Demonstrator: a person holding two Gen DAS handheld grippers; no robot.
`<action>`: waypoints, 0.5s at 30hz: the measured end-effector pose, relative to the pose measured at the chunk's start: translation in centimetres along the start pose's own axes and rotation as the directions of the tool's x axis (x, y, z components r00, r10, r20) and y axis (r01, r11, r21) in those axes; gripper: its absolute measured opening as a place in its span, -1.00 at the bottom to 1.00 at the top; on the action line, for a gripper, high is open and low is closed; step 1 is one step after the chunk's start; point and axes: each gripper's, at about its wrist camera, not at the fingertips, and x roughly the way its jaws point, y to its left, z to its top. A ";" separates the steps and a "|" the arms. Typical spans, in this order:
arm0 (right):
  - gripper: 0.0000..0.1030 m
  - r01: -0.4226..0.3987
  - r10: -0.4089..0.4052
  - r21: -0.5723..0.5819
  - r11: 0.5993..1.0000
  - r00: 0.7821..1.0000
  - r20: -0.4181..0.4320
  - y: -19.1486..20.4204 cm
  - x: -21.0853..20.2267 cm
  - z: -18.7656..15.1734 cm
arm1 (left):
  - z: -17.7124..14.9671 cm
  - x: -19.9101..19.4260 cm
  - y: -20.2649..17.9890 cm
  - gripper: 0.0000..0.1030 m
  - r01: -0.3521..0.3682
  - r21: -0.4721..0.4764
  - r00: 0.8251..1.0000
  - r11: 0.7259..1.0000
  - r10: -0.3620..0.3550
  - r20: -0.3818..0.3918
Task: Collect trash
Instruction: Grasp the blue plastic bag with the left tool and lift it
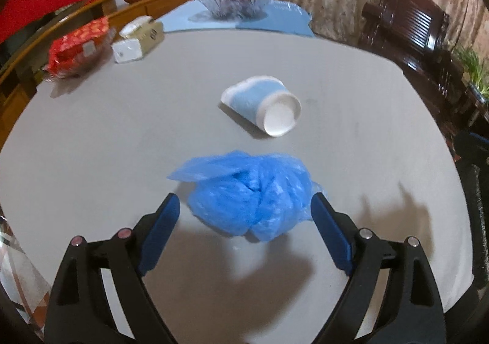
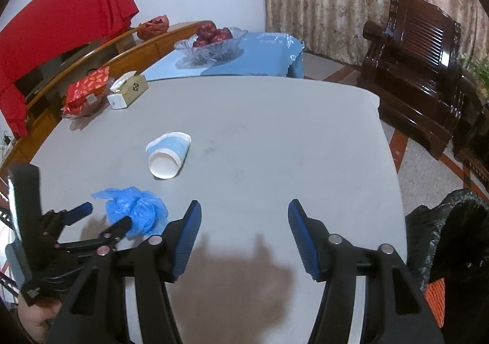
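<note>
A crumpled blue plastic bag [image 1: 247,191] lies on the grey table [image 1: 122,136]. My left gripper [image 1: 246,205] is open, its blue pads on either side of the bag and not pressing on it. In the right wrist view the same bag [image 2: 134,209] sits between the left gripper's fingers [image 2: 105,217]. A blue and white paper cup [image 1: 262,105] lies on its side beyond the bag, also seen as the cup [image 2: 168,154] in the right wrist view. My right gripper [image 2: 244,211] is open over bare table, with nothing between its fingers.
A tissue box [image 2: 128,90] and a red wrapped packet [image 2: 87,90] sit at the table's far left. A glass bowl of red fruit [image 2: 211,41] stands on a blue cloth behind. A black trash bag [image 2: 446,240] hangs off the right edge. A dark wooden chair [image 2: 415,66] stands far right.
</note>
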 end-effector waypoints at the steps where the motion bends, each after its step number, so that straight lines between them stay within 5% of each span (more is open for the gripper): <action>1: 0.13 -0.001 0.001 0.003 1.000 1.000 -0.006 -0.2 0.3 -0.1 | -0.1 0.5 -0.3 0.65 -0.003 0.006 1.000 1.000 0.003 -0.006; 5: 0.13 -0.004 0.004 0.015 1.000 1.000 -0.018 -0.8 1.1 -0.2 | -0.1 2.9 -0.7 0.64 -0.024 0.014 0.999 1.000 0.025 -0.041; 11: 0.13 -0.009 0.009 0.013 1.000 0.999 -0.032 -0.9 2.0 -0.4 | 0.5 3.6 0.0 -0.33 0.032 0.014 0.999 0.999 -0.032 -0.037; 15: 0.13 -0.017 0.017 0.003 1.000 0.999 -0.035 -0.3 2.4 -0.3 | 0.9 2.7 0.9 -0.48 0.022 0.007 1.000 1.000 -0.022 0.002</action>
